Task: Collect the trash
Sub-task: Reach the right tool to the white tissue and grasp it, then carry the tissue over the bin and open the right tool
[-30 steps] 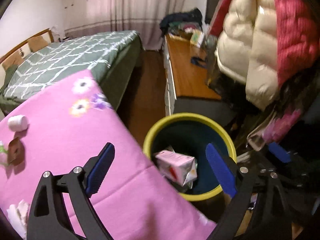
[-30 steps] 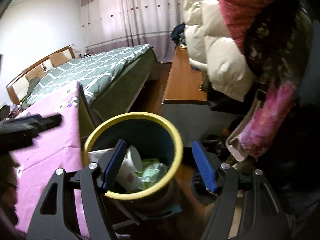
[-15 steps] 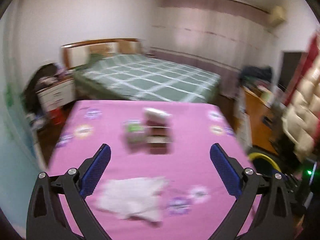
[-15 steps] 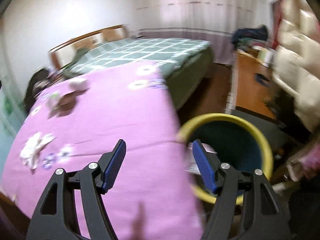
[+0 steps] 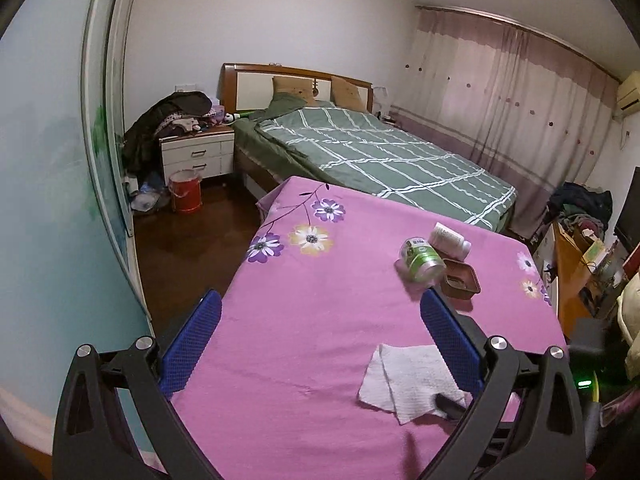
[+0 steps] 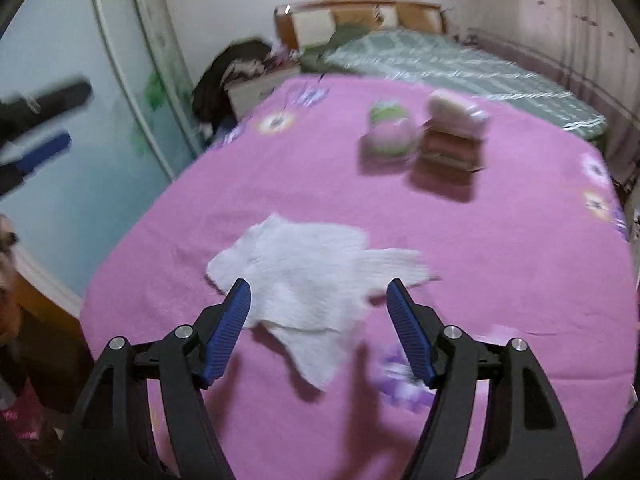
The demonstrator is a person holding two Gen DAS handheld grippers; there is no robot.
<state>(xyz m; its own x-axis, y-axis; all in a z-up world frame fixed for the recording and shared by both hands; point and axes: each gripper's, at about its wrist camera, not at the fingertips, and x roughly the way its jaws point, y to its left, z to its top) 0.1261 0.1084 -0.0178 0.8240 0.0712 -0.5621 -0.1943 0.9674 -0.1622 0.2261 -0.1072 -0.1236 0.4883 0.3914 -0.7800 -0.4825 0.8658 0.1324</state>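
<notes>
bin gone from view — brown tray [image 5: 460, 280] contents unclear

pretty clearly a lived-in bedroom at home. there's a double bed with a green checked quilt [image 5: 384, 160] and a wooden headboard [image 5: 296, 82], a white bedside cabinet with drawers [image 5: 198, 154] heaped with clothes, long pinkish curtains [image 5: 508, 92] across one wall, an air conditioner unit [image 5: 629, 90] up high, and a table under a pink flowered cloth [image 5: 320, 320].

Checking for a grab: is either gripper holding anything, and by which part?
Nothing is held. The left gripper and right gripper are both open and empty above the tissue.
</notes>
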